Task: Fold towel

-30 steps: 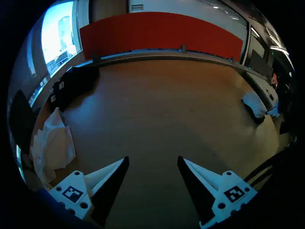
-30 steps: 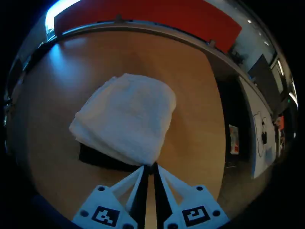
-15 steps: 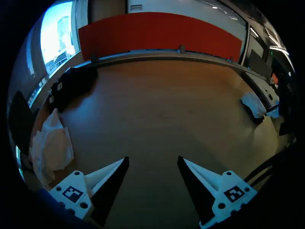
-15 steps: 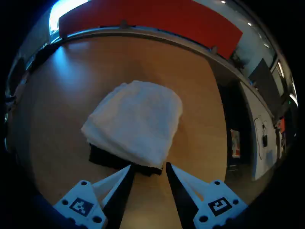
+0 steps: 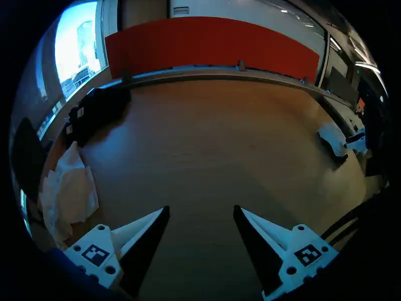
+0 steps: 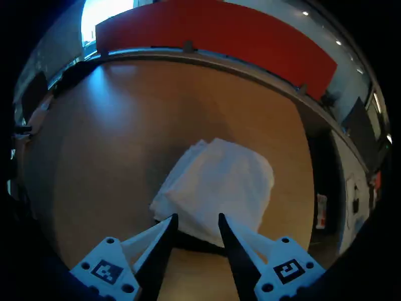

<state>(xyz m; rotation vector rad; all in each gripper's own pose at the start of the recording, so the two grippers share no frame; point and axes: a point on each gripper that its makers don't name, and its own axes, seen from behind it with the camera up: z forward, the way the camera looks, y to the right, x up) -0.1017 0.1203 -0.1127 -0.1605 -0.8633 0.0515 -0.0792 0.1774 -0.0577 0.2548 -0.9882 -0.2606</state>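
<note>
Folded towel (image 6: pixel 220 185) flat on table (image 6: pixel 100 150); right hand-held gripper (image 6: pixel 197 216) narrowly parted at its near edge; left hand-held gripper (image 5: pixel 201 207) wide

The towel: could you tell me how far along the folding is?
Done: the towel lies folded on the table. In hand: nothing; the right hand-held gripper is open at its near edge, the left hand-held gripper open over bare wood. Left: perhaps the crumpled cloths.
</note>
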